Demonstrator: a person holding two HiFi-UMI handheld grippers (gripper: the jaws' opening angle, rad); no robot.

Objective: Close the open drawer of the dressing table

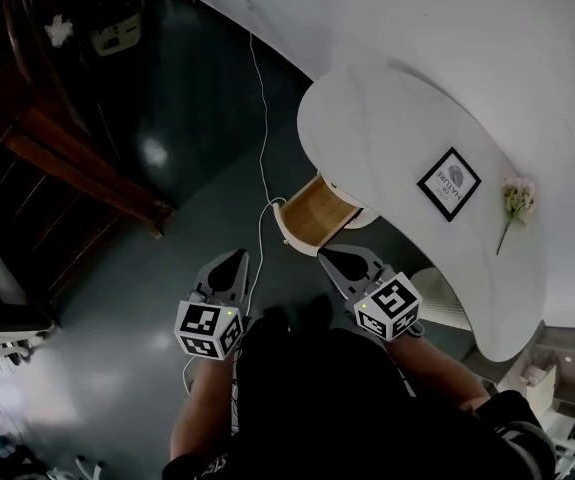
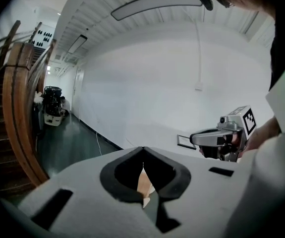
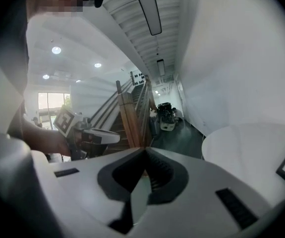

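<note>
1. Drawer [image 1: 314, 213] stands pulled out of the white counter [image 1: 387, 108], its wooden inside showing.
2. Left gripper [image 1: 237, 258] hovers near the drawer's left, fingers [image 2: 83, 182] pressed together, holding nothing.
3. Right gripper [image 1: 327, 256] hangs just before the drawer front, fingers [image 3: 197, 182] likewise closed and empty.
4. Framed card [image 1: 449, 183] and flower sprig [image 1: 514, 203] lie beyond the right fingers.

Only the black-framed card [image 1: 449, 183] on the dressing table [image 1: 387, 128], right of centre, carries print — too small to read.
</note>
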